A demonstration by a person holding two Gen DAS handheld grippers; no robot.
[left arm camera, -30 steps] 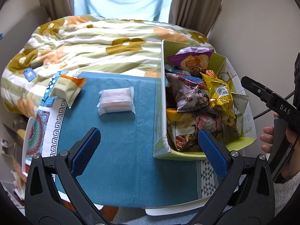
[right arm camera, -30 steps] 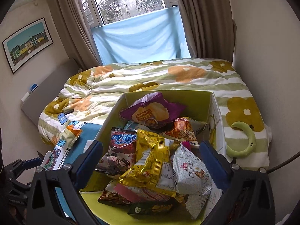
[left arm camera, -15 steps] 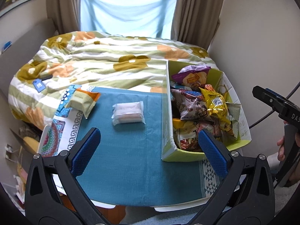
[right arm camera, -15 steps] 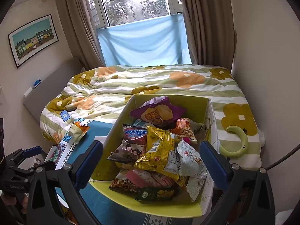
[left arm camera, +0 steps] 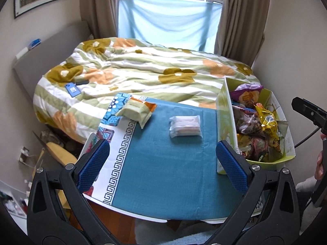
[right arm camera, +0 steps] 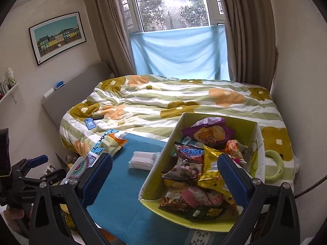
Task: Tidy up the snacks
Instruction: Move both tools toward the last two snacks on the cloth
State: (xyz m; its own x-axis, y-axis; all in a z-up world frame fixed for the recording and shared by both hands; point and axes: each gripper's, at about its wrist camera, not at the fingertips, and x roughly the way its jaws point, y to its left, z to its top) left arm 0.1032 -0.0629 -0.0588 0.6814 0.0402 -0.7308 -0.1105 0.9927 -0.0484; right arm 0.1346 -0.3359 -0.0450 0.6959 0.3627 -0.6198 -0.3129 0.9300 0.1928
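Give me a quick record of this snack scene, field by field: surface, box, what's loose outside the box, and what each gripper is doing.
surface: teal cloth over a table, next to a bed
box: green cardboard box at the cloth's right end, piled with snack bags
loose items: clear-wrapped packet mid-cloth; pale green and orange bag at the far left corner
left gripper: jaws open, empty, above the cloth's near edge
right gripper: jaws open, empty, over the box's near end

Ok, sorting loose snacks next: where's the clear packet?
The clear packet lies on the blue cloth, mid-table, between the green pack and the box.
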